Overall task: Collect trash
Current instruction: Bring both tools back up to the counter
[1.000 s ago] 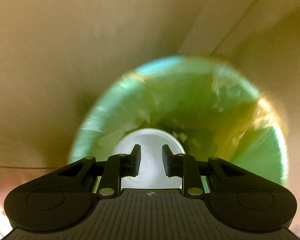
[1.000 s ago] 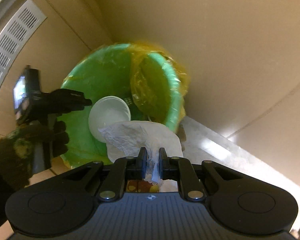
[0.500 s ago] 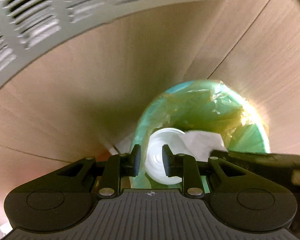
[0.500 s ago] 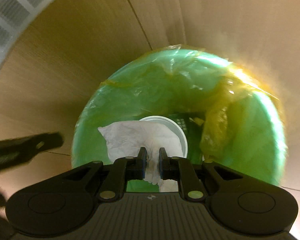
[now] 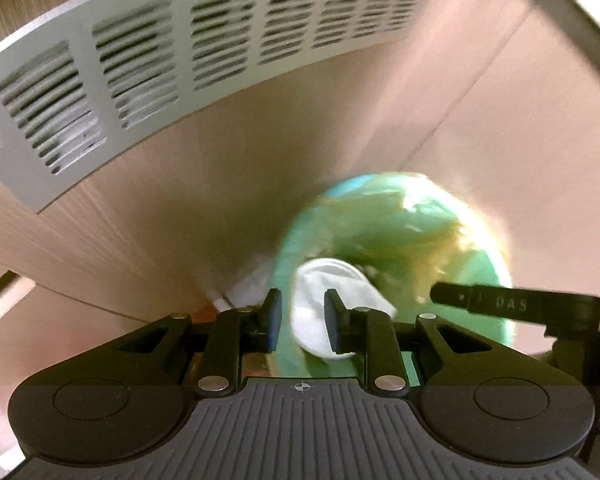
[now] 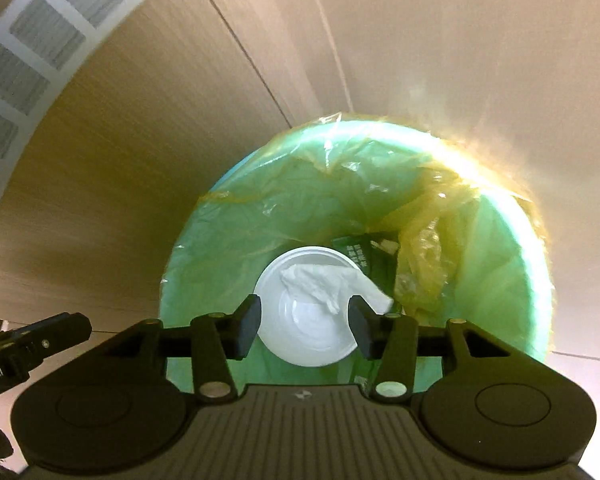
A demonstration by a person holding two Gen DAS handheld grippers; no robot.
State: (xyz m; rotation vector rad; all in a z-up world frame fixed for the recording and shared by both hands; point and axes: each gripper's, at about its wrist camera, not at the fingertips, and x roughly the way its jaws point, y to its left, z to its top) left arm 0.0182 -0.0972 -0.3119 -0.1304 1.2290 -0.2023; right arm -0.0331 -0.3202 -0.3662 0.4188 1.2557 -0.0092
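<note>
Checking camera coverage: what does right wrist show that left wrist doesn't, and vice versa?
Only right wrist: sharp look into the green bin, with dark green packaging and the yellowish liner beside the cup; the left tongs' tip at the left edge.
Only left wrist: the right tongs' finger crossing from the right; a louvred vent panel close overhead.
Both: bin, white cup, crumpled tissue, wood panelling.
</note>
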